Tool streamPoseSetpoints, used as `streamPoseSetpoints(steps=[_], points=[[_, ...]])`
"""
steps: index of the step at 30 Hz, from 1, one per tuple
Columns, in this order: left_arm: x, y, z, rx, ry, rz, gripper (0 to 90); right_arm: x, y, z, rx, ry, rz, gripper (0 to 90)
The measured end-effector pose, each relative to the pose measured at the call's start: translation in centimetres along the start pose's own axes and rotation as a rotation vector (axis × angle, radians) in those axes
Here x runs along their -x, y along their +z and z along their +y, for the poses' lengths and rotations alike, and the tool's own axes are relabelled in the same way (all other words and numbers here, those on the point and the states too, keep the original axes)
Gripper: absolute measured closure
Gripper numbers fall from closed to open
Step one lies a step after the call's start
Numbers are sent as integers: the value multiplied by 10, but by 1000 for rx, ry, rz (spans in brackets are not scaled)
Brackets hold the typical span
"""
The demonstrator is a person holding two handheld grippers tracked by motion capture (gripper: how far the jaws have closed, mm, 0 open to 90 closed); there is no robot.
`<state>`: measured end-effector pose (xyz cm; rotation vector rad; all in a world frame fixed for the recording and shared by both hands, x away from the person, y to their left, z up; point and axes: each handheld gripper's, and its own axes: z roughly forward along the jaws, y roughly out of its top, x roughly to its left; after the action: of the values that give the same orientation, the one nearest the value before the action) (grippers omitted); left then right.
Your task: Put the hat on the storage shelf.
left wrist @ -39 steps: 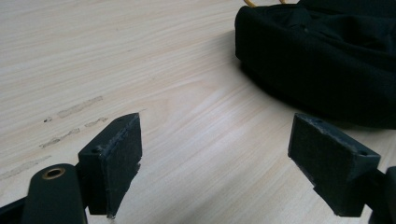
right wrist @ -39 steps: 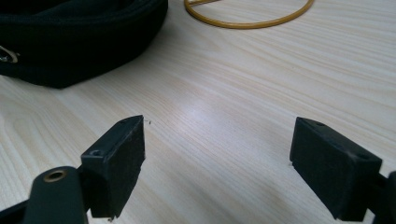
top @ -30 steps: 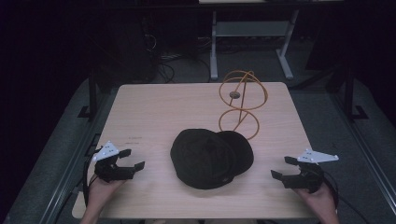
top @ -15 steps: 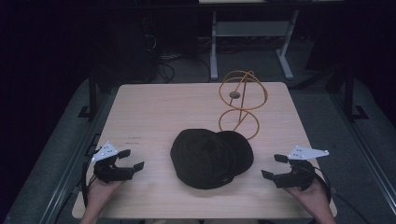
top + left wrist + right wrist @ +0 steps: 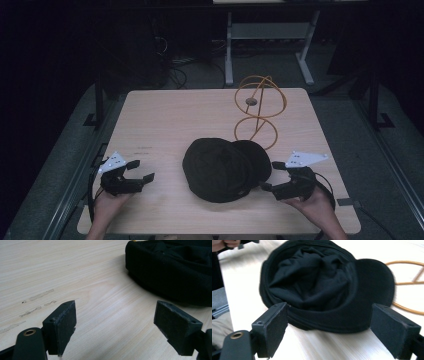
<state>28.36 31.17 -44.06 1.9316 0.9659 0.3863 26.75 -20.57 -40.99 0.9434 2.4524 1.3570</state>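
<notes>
My right gripper (image 5: 270, 176) sits with jaws spread wide and nothing between them, just beside the right edge of the black cap (image 5: 225, 167), which lies crown-up near the front middle of the wooden table (image 5: 165, 115). My left gripper (image 5: 141, 170) is likewise wide apart and empty, well off to the cap's left above bare tabletop. An orange wire stand (image 5: 259, 111) rests just behind the cap's brim.

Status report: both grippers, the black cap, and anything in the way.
Left gripper open, off to the cap's left. Right gripper open, jaws facing the black cap. Cap flat on table, untouched. Orange wire stand just behind it.
</notes>
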Motion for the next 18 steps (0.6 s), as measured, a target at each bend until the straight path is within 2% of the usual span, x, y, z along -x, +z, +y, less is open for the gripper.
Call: streamPoseSetpoints(steps=[5,18], points=[[0,0,0,6,-2,-14,197,-8,8,10,-10,-24,31,150],[1,2,0,-5,-2,-10,195,-27,29,31,-38,-90,86,164]])
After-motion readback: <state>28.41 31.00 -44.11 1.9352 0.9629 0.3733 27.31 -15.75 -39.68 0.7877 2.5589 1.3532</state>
